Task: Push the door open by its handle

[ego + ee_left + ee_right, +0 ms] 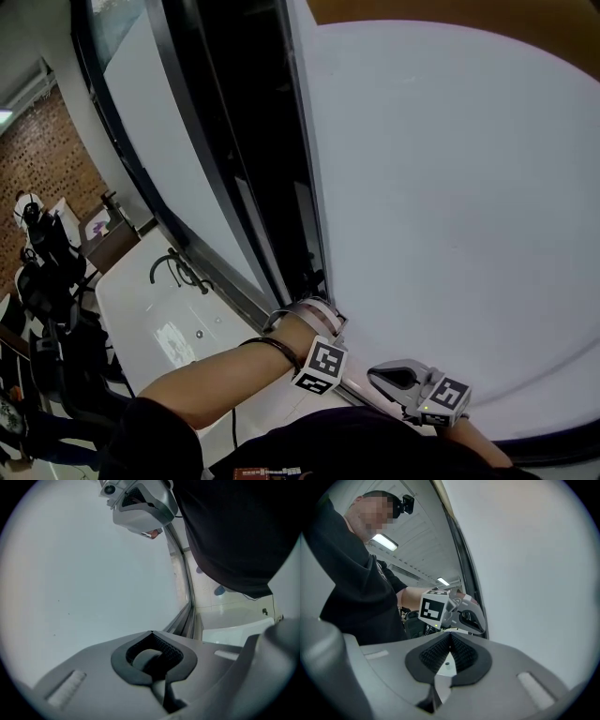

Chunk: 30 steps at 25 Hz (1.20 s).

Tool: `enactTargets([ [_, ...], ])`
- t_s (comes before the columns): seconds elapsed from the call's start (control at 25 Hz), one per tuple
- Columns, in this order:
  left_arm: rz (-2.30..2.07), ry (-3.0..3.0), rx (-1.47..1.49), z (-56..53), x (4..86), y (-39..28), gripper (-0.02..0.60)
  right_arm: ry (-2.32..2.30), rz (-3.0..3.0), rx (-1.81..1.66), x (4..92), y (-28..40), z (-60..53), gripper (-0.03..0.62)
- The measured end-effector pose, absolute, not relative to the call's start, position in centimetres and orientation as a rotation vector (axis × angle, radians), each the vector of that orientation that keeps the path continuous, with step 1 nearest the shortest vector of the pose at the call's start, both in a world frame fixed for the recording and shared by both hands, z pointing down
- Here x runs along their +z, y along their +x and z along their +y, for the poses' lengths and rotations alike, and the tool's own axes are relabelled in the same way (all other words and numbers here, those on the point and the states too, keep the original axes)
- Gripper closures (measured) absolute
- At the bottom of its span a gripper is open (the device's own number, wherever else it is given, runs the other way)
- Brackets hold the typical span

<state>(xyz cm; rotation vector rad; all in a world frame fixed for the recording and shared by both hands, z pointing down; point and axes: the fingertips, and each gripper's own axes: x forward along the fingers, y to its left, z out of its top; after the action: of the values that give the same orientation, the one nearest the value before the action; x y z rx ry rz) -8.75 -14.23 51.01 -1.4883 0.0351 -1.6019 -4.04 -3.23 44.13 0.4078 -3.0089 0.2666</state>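
A broad white door panel (450, 187) fills the right of the head view, edged by a dark frame (253, 141). No handle shows clearly; a small dark fitting (309, 281) sits on the frame just above my left gripper (317, 339). That gripper is close to the panel's edge, its jaws shut with nothing between them (150, 633). My right gripper (398, 378) hangs just to the right and lower, close to the white panel (534, 550), also shut and empty (450, 633). Each gripper view shows the other gripper: the right one (140, 503), the left one (440, 606).
Left of the frame is a glass pane (159, 141), and through it a white counter (150, 319) with a black tap (173, 267), a brick wall and dark chairs (42, 272). Pale floor (225, 606) shows below the panel's edge.
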Motion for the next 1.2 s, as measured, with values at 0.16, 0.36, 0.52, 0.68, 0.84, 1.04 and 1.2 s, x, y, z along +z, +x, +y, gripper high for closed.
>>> enactTargets([
  [0.16,0.036,-1.38,-1.645,-15.0,51.8,-9.8,0.581,0.347,-3.011,0.26,44.4,-4.6,-3.3,0.594],
  [0.36,0.048,-1.226,-1.699,-16.5,53.1,-10.8,0.577,0.309,-3.023,0.268,44.6,-5.0,-3.6,0.594],
  [0.52,0.029,-1.225,-1.689,-18.1,53.3,-9.3,0.577,0.338,-3.02,0.255,44.2,-3.7,-4.5,0.594],
  [0.68,-0.006,-1.224,-1.678,-20.4,53.3,-7.9,0.578,0.329,-3.012,0.222,43.8,-2.8,-5.3,0.594],
  [0.84,-0.004,-1.214,-1.628,-23.2,53.5,-6.7,0.578,0.305,-3.004,0.212,44.3,-2.1,-6.0,0.594],
  [1.04,-0.02,-1.205,-1.603,-26.9,53.7,-4.4,0.578,0.3,-2.98,0.189,45.3,0.8,-6.9,0.594],
  [1.2,-0.053,-1.213,-1.616,-30.1,53.7,-2.4,0.579,0.348,-2.953,0.196,45.7,3.3,-7.9,0.594],
])
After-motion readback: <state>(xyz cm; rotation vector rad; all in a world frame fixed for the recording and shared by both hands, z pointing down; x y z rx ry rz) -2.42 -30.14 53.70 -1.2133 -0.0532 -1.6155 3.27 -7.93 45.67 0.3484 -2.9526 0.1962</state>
